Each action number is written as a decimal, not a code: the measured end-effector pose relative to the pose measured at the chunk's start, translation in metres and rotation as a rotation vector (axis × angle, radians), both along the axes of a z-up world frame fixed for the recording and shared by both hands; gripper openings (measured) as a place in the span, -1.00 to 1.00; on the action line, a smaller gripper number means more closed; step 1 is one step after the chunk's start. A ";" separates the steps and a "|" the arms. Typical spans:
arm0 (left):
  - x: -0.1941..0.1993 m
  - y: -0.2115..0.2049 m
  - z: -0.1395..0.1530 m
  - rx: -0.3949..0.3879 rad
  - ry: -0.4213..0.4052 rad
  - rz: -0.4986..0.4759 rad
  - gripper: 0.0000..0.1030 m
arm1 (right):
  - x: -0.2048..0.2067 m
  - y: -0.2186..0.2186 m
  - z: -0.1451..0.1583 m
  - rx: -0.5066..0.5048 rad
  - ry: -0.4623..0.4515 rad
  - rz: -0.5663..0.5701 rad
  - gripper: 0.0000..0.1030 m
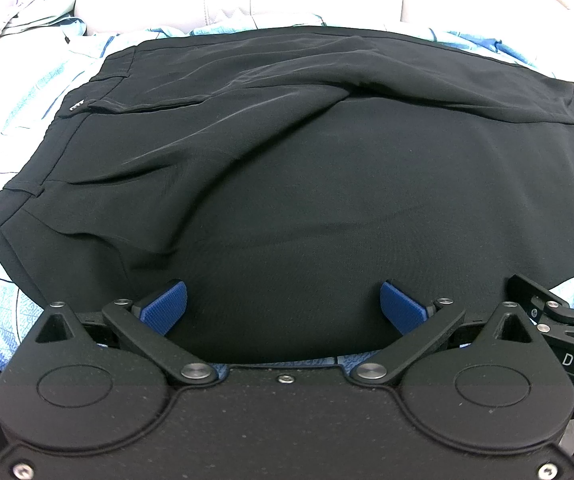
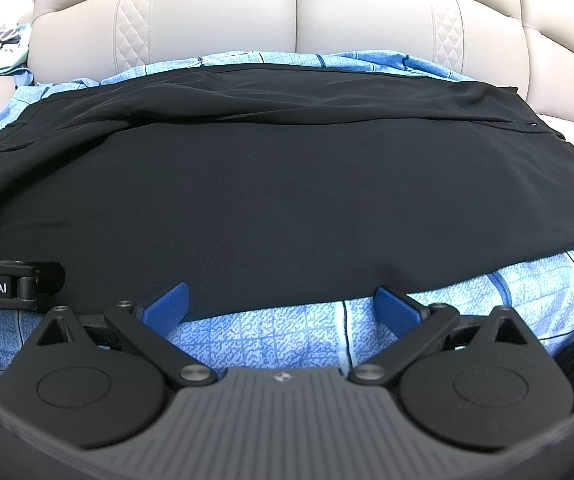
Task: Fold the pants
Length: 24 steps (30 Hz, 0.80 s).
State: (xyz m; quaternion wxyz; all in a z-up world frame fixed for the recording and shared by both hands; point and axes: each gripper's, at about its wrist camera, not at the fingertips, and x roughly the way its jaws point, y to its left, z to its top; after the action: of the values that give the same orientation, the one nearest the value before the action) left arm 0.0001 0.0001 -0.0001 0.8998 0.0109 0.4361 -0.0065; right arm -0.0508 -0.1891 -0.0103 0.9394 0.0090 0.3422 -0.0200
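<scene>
Black pants (image 1: 287,168) lie folded and spread flat on a blue patterned sheet, waistband and pocket to the left. They also fill the right wrist view (image 2: 271,184). My left gripper (image 1: 283,304) is open, its blue pads either side of the near hem, over the cloth's edge. My right gripper (image 2: 283,300) is open at the near hem, with the sheet showing between its pads. The right gripper's arm shows at the right edge of the left wrist view (image 1: 559,312); the left gripper shows at the left edge of the right wrist view (image 2: 11,284).
The blue patterned sheet (image 2: 287,336) covers a cream leather sofa whose quilted backrest (image 2: 287,12) rises behind the pants. A heap of pale clothes (image 1: 11,4) lies at the far left.
</scene>
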 end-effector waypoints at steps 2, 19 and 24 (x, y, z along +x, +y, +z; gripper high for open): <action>0.000 0.000 0.000 0.000 -0.001 0.000 1.00 | 0.002 -0.002 -0.002 0.008 -0.002 -0.001 1.00; 0.024 0.008 0.043 -0.017 -0.016 -0.070 0.87 | 0.021 -0.021 0.041 0.116 -0.050 -0.085 0.94; 0.080 0.035 0.087 -0.056 -0.099 0.023 0.92 | 0.068 -0.051 0.080 0.091 -0.175 -0.197 0.94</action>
State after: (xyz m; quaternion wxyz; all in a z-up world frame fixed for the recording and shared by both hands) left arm 0.0804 0.0351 0.0873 0.9202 -0.0190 0.3909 -0.0077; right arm 0.0177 -0.2402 0.0694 0.9577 0.0869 0.2571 -0.0955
